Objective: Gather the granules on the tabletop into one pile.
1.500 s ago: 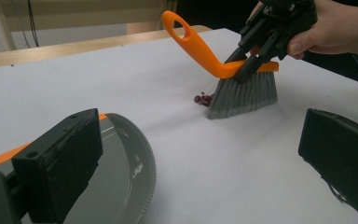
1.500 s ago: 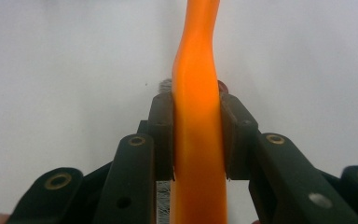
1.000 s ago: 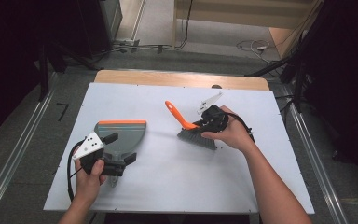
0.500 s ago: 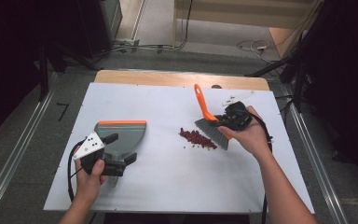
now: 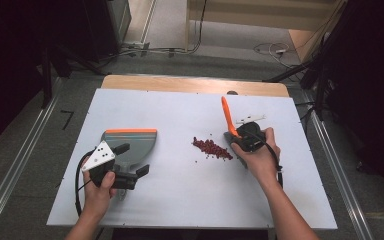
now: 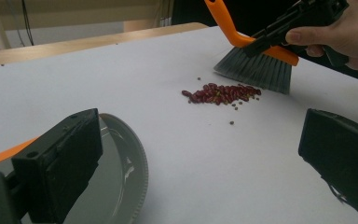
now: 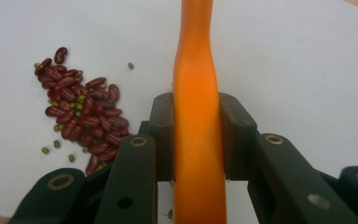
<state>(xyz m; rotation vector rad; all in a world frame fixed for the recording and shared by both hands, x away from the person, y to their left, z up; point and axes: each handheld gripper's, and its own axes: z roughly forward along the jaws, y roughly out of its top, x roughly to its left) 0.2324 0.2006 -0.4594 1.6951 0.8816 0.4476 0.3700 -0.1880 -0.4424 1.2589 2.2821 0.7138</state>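
— What's going on at the table?

— A sweep-up, by the look of it. The right gripper has its jaws clamped on the orange handle of a small brush, one jaw on each side of it. The grey bristles sit on the white table, just beside a little heap of red beans with a few tiny green ones mixed in and some strays around it.

— And the other hand?

— The left gripper is down at the near left, at the handle end of a grey dustpan with an orange lip. Its jaws stand wide apart in the left gripper view, one resting against the pan's rim, the other off over bare table. So it isn't gripping anything.

— How far is the pan from the beans?

— Well apart, with open table between them. The pan's orange edge faces away from the person, not toward the pile.

— So what step is this?

— I'd say the beans are gathered but not collected. Next, I'd guess, the left jaws need to close on the pan's handle, turn its lip toward the pile, and hold it flat while the brush pushes the beans leftward. Short, low strokes, or the round green ones will scatter.
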